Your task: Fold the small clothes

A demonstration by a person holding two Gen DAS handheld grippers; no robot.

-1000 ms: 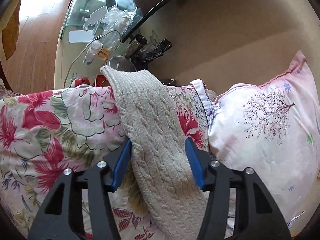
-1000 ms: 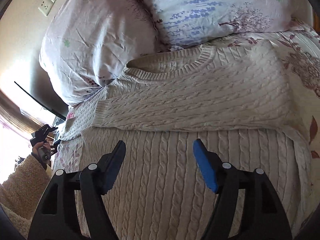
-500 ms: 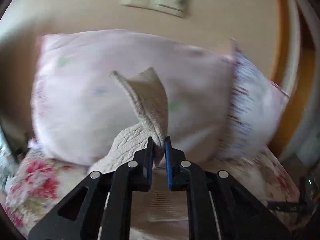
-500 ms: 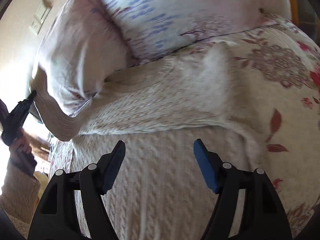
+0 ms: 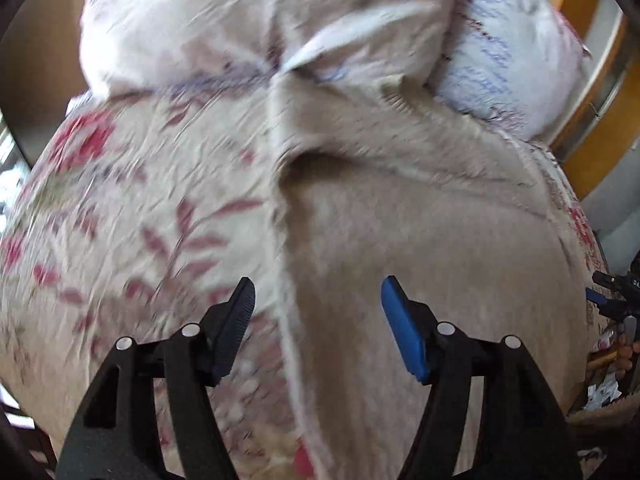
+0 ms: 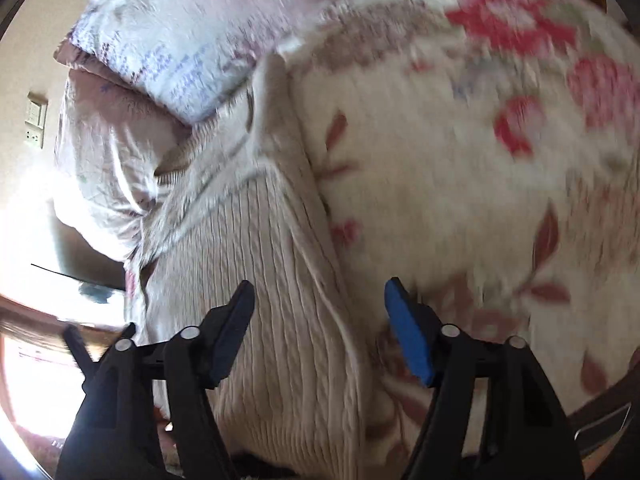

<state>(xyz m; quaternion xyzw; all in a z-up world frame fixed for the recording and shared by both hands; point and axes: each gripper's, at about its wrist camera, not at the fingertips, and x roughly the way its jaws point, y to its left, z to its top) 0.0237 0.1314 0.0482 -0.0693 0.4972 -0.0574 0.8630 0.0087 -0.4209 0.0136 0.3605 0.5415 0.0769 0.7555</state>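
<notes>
A cream cable-knit sweater [image 5: 420,232] lies on the floral bedspread [image 5: 132,216], its sleeve folded across the body near the pillows. My left gripper [image 5: 316,300] is open and empty, hovering over the sweater's left edge. In the right wrist view the sweater [image 6: 276,300] runs up the middle-left. My right gripper [image 6: 320,304] is open and empty above the sweater's right edge, where it meets the bedspread [image 6: 480,184]. Both views are blurred by motion.
Two pale pink and lilac pillows [image 5: 248,20] lie at the head of the bed, also in the right wrist view [image 6: 160,52]. A wooden bed frame [image 5: 588,92] is at the right. A wall switch [image 6: 34,124] shows at left.
My left gripper let go of the sleeve it held raised and opened; the sleeve now lies folded on the sweater. My right gripper swung toward the sweater's right edge, still open.
</notes>
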